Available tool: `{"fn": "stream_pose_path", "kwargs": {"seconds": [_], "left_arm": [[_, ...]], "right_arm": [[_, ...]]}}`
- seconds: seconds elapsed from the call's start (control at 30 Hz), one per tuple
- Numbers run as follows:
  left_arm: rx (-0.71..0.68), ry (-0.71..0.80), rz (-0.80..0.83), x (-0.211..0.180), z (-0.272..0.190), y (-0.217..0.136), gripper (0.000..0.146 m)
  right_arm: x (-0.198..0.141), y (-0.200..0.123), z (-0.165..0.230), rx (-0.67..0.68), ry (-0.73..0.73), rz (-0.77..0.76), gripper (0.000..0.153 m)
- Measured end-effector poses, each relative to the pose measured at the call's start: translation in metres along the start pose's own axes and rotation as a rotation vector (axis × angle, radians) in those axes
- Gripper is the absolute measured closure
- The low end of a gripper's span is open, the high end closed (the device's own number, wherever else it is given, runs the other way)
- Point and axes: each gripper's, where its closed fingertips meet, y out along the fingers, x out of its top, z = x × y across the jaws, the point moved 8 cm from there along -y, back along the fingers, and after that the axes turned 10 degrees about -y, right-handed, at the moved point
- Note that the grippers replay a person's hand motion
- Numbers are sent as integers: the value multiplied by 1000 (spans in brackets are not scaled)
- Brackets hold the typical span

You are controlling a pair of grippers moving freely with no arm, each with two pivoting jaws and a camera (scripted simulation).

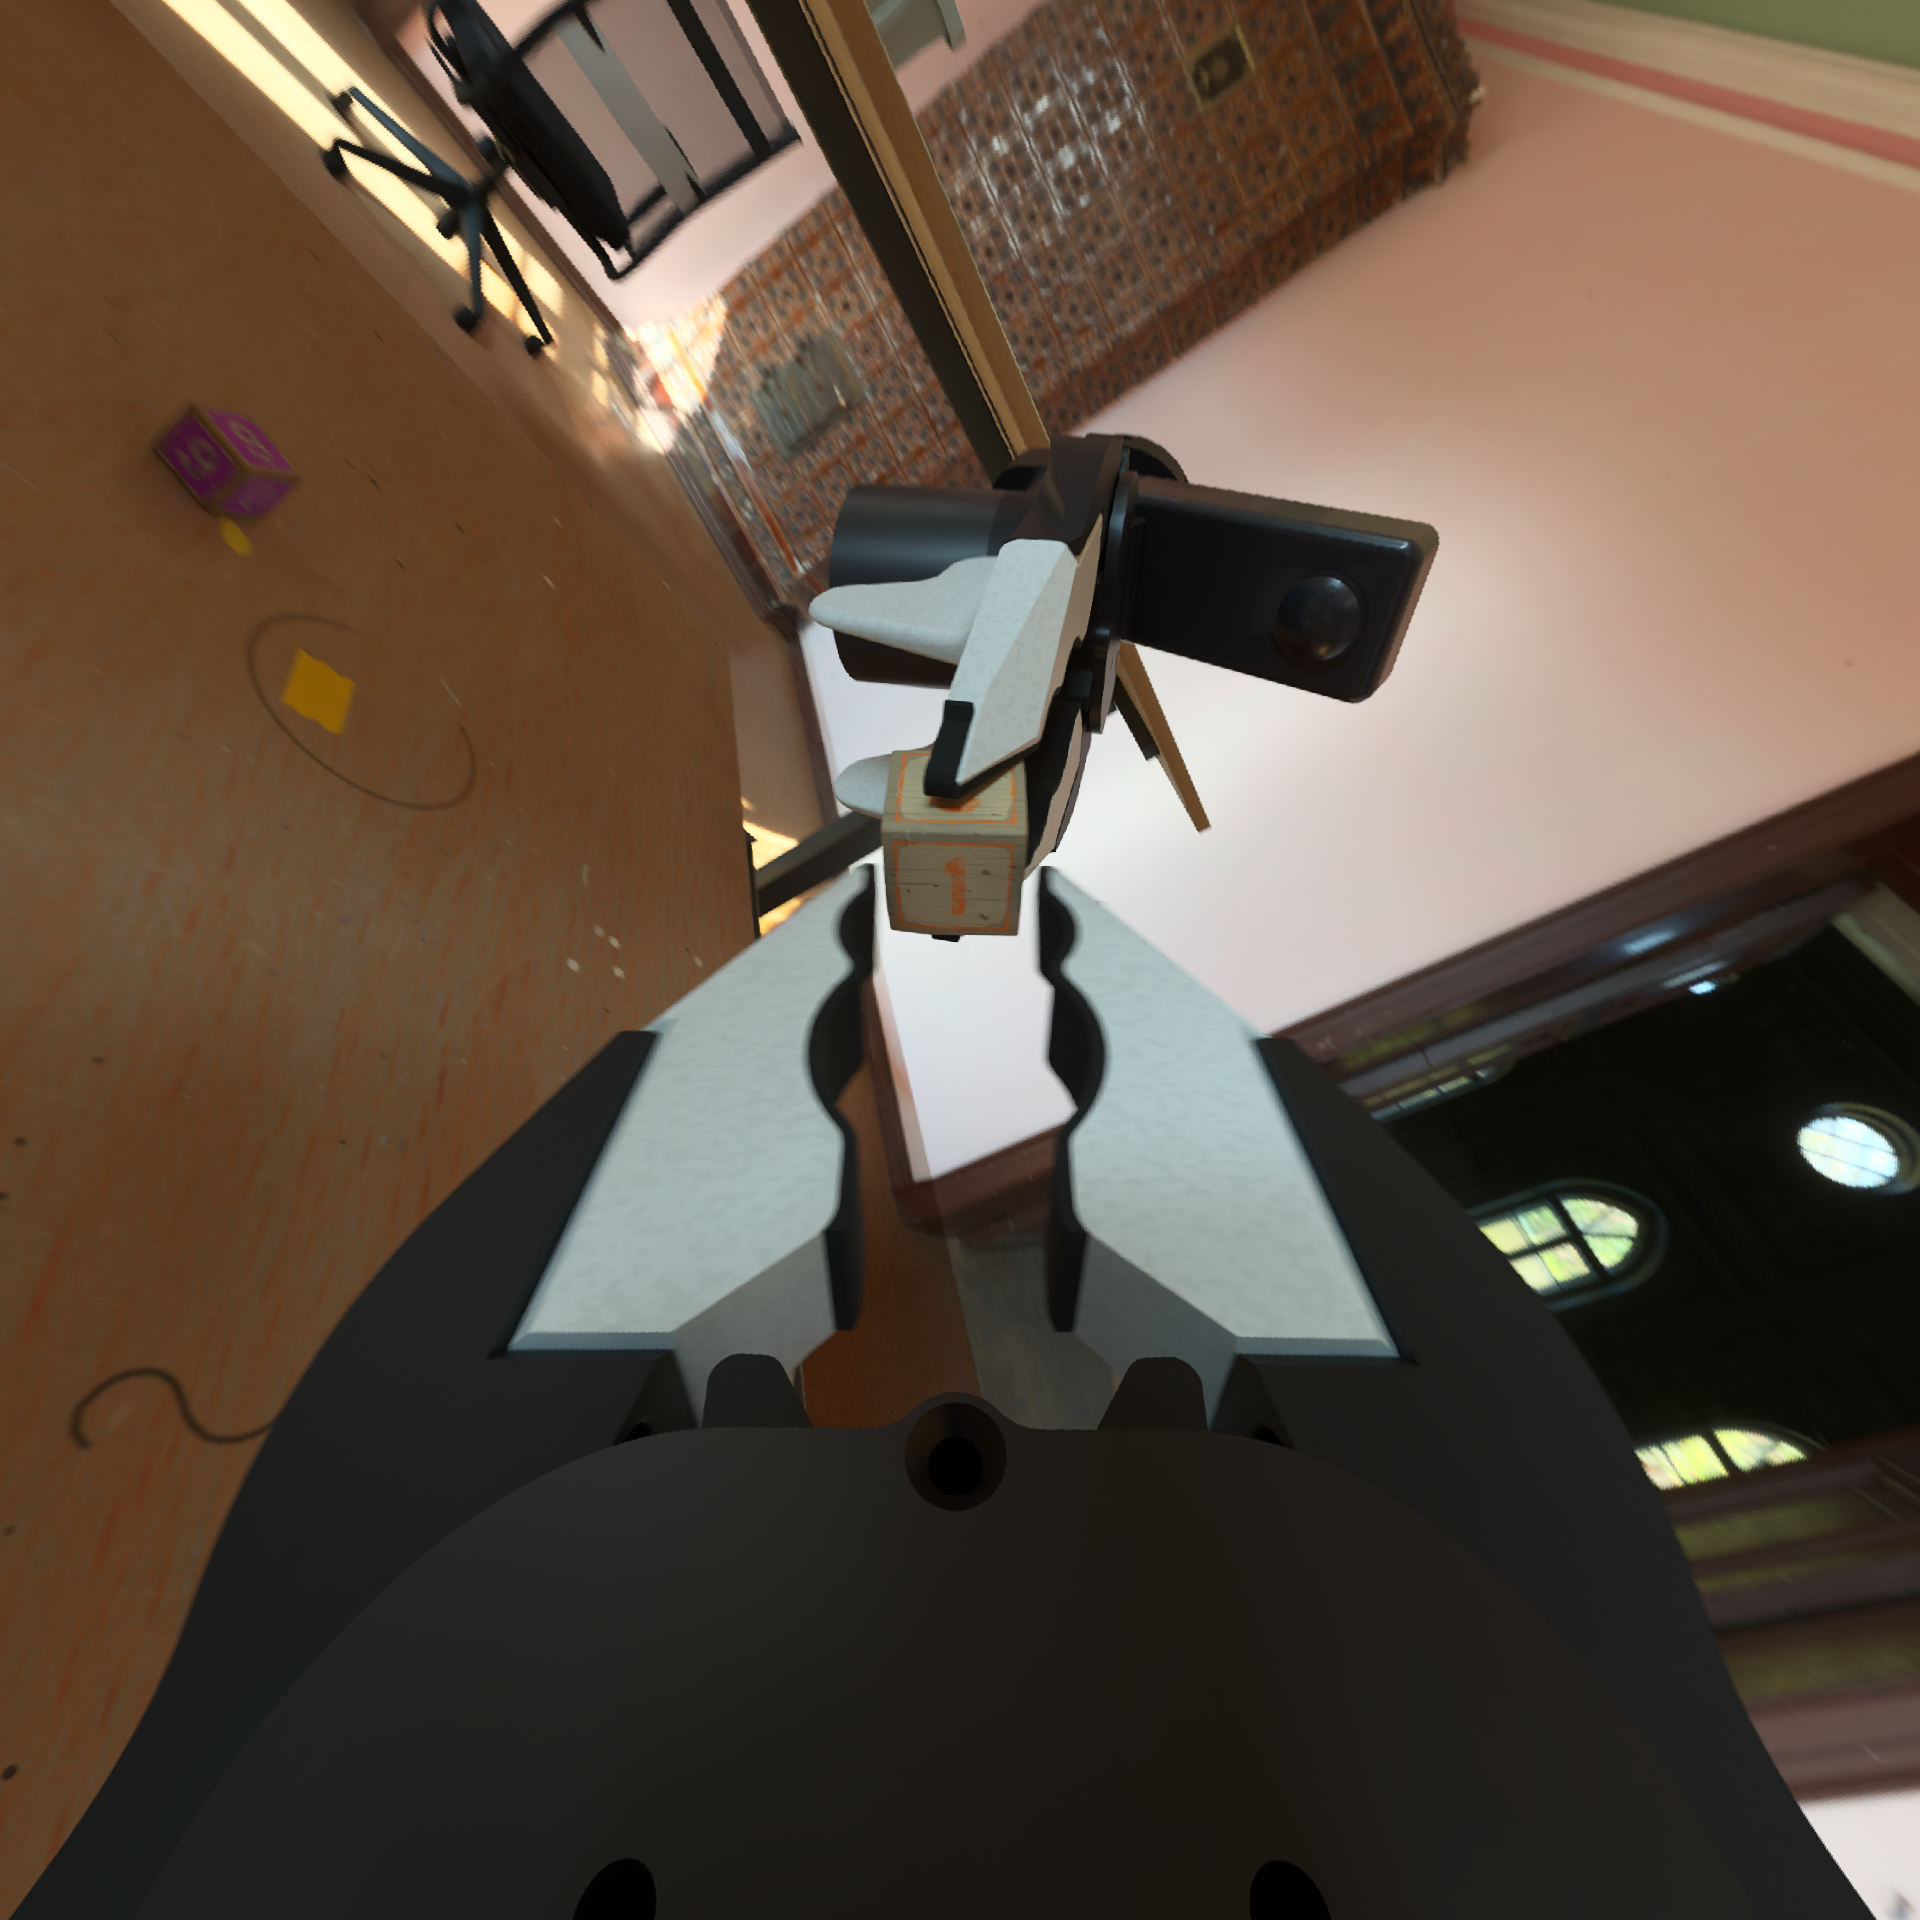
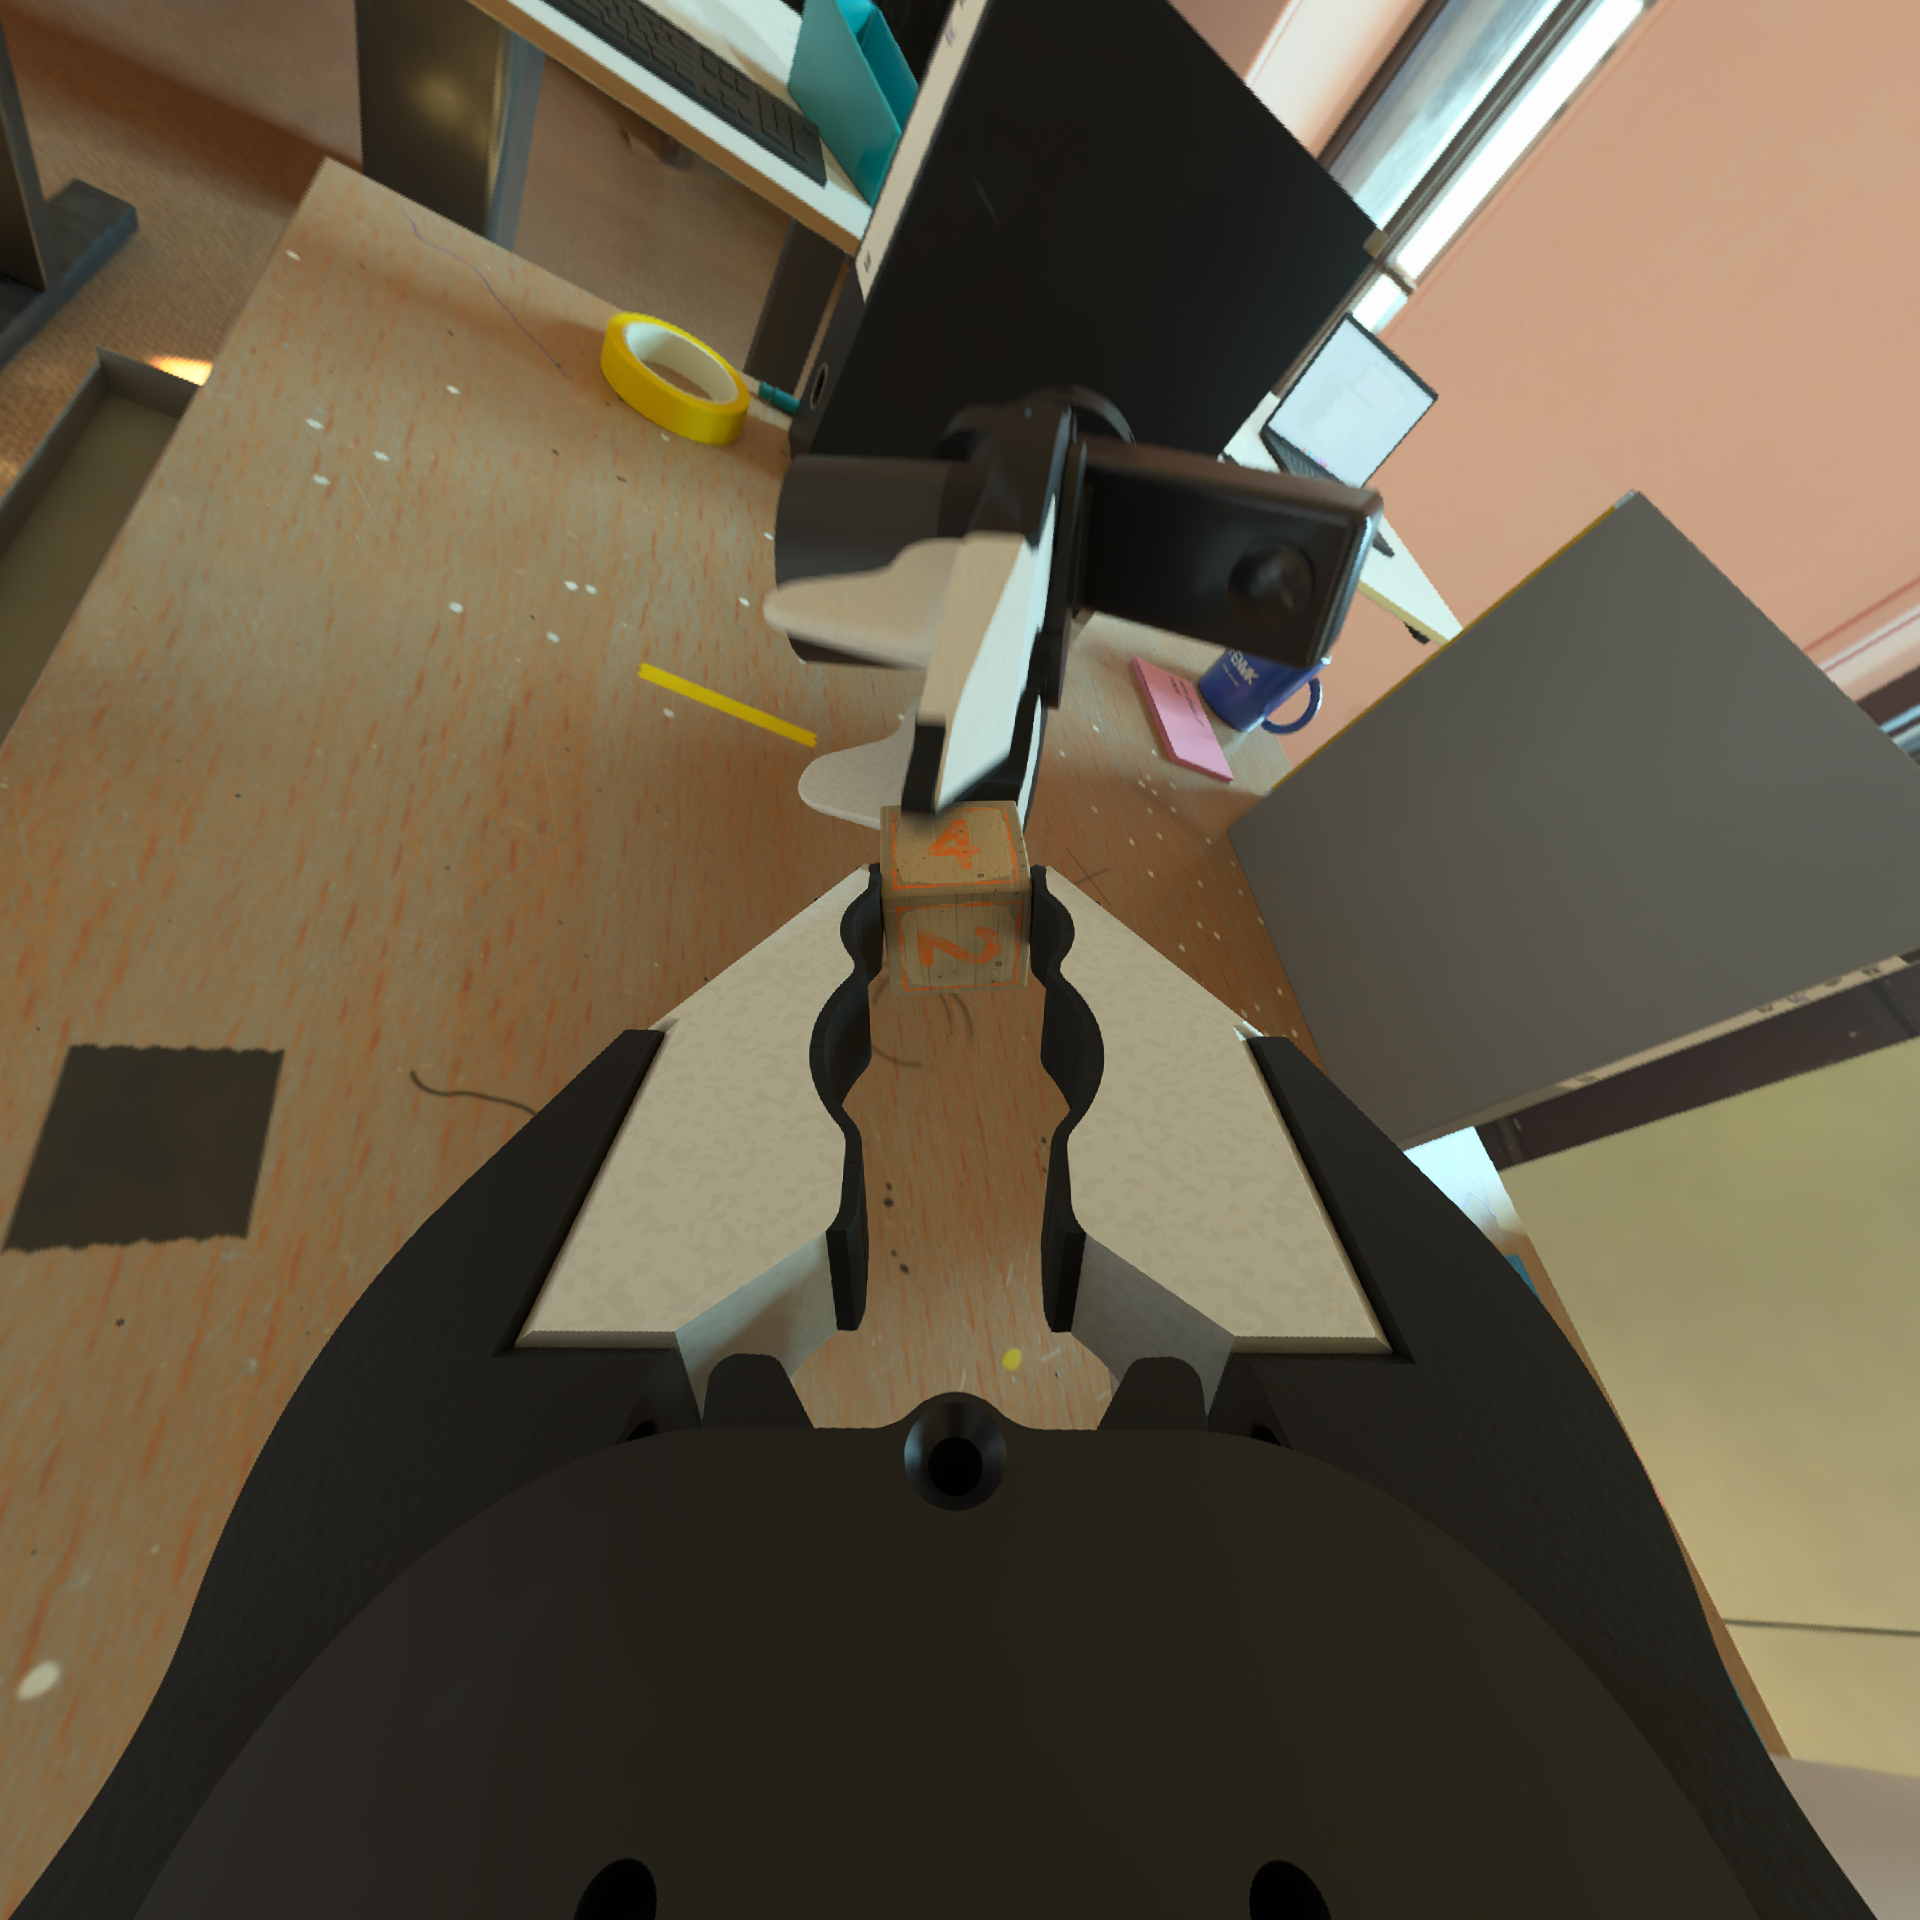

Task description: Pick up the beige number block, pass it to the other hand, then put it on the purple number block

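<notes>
My right claw (image 2: 956, 883) grips the beige block (image 2: 954, 940). My left claw (image 1: 954, 881) is open around it, and closing crooked could knock it loose.

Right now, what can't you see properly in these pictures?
- purple number block: small and far off in the left wrist view, its faces unclear; it does not show in the right wrist view.
- beige number block: in the right wrist view, the left gripper covers its top edge.
- Left gripper's hold: the left wrist view does not settle whether its tips touch the block.
- blue mug: partly behind that gripper's body.
</notes>
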Motion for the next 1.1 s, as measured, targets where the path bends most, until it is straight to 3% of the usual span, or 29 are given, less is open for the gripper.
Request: {"fn": "stream_pose_path", "kwargs": {"seconds": [0.07, 0.17, 0.27, 0.37, 0.47, 0.6, 0.73, 0.97, 1.1], "left_arm": [[26, 22, -50, 2, -3, -4, 82], [125, 65, -155, 4, -9, -20, 67], [216, 110, -233, -2, -17, -38, 66], [219, 137, -279, -10, -23, -51, 67], [217, 140, -278, -12, -26, -56, 67], [222, 157, -265, -14, -29, -56, 67], [233, 155, -253, -16, -28, -57, 70], [225, 160, -249, -14, -27, -59, 87], [229, 166, -243, -14, -28, -58, 89]], "right_arm": [[-4, -6, -4, 5, 2, 34, 125], [-22, -34, -22, 24, -21, 200, 125], [-63, -74, -53, 101, 37, 466, 125], [-121, -103, -68, 281, 229, 729, 125], [-178, -109, -58, 478, 382, 933, 125], [-230, -103, -36, 621, 449, 1142, 125], [-246, -99, -28, 658, 468, 1186, 125], [-252, -101, -23, 703, 446, 1263, 125], [-252, -100, -23, 727, 452, 1288, 125]]}}
